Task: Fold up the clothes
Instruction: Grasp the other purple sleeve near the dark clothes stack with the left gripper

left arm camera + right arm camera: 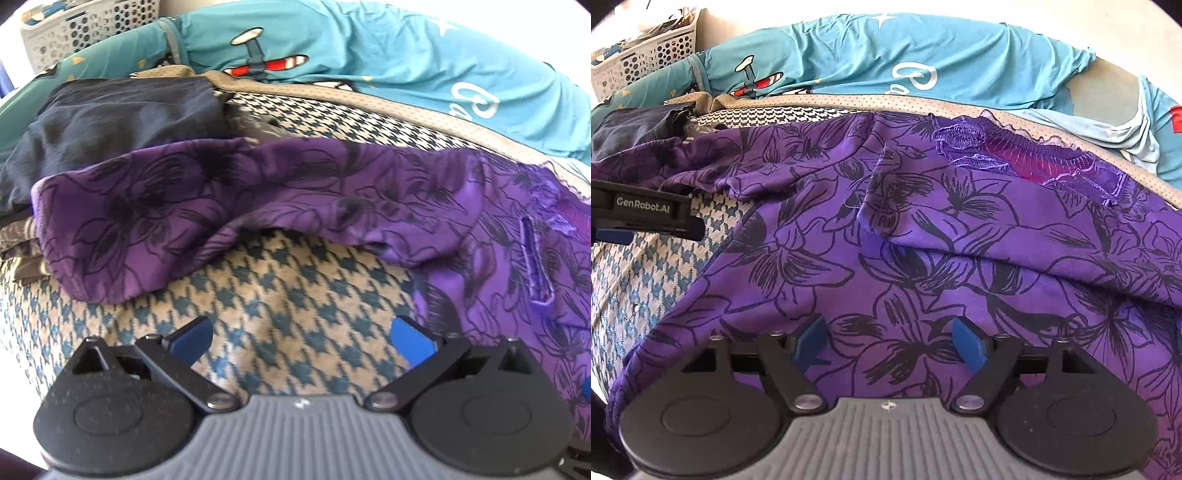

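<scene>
Purple top spread but not yet squared, both grippers wide and holding nothing

We are looking at the purple floral garment lying across the houndstooth surface, its body mostly flat but creased, one sleeve trailing out to the left in a rumpled band. We are hovering the left gripper over bare houndstooth just below that sleeve, and the right gripper low over the body, fingers parted, gripping no cloth. A dark folded garment is resting behind; a teal printed sheet and white basket are lying beyond. We judge that the folding of the purple piece is unfinished.
</scene>
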Action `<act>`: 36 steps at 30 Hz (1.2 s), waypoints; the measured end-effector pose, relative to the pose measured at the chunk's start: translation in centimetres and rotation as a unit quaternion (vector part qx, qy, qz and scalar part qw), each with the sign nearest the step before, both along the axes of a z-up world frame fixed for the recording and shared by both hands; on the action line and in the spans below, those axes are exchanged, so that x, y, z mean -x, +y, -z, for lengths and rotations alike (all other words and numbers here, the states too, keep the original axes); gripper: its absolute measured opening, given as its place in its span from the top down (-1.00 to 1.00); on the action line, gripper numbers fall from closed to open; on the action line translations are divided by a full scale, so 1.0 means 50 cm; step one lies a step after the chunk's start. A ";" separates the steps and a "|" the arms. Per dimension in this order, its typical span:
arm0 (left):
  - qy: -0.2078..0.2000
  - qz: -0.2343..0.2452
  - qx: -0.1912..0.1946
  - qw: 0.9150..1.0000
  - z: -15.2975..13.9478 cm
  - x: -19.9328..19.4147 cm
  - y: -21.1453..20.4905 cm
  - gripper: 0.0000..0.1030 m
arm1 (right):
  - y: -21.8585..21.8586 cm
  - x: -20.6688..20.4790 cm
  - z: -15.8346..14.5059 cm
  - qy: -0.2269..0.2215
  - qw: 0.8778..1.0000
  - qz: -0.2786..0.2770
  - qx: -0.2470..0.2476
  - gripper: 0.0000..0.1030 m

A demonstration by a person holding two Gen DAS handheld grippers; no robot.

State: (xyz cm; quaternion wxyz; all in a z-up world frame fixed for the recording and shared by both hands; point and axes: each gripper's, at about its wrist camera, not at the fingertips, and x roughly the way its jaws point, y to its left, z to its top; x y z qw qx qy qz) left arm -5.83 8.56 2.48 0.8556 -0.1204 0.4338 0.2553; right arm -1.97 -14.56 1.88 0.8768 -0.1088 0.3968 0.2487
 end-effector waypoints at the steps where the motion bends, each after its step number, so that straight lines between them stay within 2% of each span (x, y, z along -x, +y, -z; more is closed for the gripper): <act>1: -0.003 -0.005 -0.003 1.000 -0.002 0.004 0.005 -1.00 | 0.000 0.002 0.002 -0.002 1.000 0.001 0.000 -0.49; 9: -0.019 -0.080 -0.048 0.995 -0.022 0.037 0.069 -1.00 | 0.002 0.007 0.009 -0.008 1.000 0.006 -0.006 -0.60; 15: -0.018 -0.147 -0.070 0.986 -0.027 0.056 0.130 -1.00 | 0.006 0.010 0.013 -0.012 1.000 0.012 -0.007 -0.66; 18: -0.023 -0.165 -0.081 0.983 -0.027 0.056 0.151 -1.00 | 0.007 0.012 0.014 -0.016 1.000 0.014 -0.008 -0.67; 23: -0.034 -0.183 -0.092 0.978 -0.019 0.054 0.188 -1.00 | 0.009 0.015 0.017 -0.023 1.000 0.015 -0.009 -0.70; 27: -0.050 -0.189 -0.068 0.978 0.002 0.046 0.214 -1.00 | 0.011 0.017 0.018 -0.024 0.999 0.018 -0.010 -0.73; 33: -0.063 -0.169 -0.089 0.980 0.020 0.031 0.208 -0.99 | 0.007 0.026 0.021 -0.033 0.999 0.021 -0.016 -0.74; 35: -0.066 -0.164 -0.086 0.981 0.026 0.028 0.208 -0.95 | 0.005 0.029 0.022 -0.037 0.999 0.022 -0.018 -0.74; 36: -0.067 -0.161 -0.084 0.981 0.029 0.027 0.209 -0.86 | 0.004 0.031 0.022 -0.039 0.999 0.022 -0.020 -0.75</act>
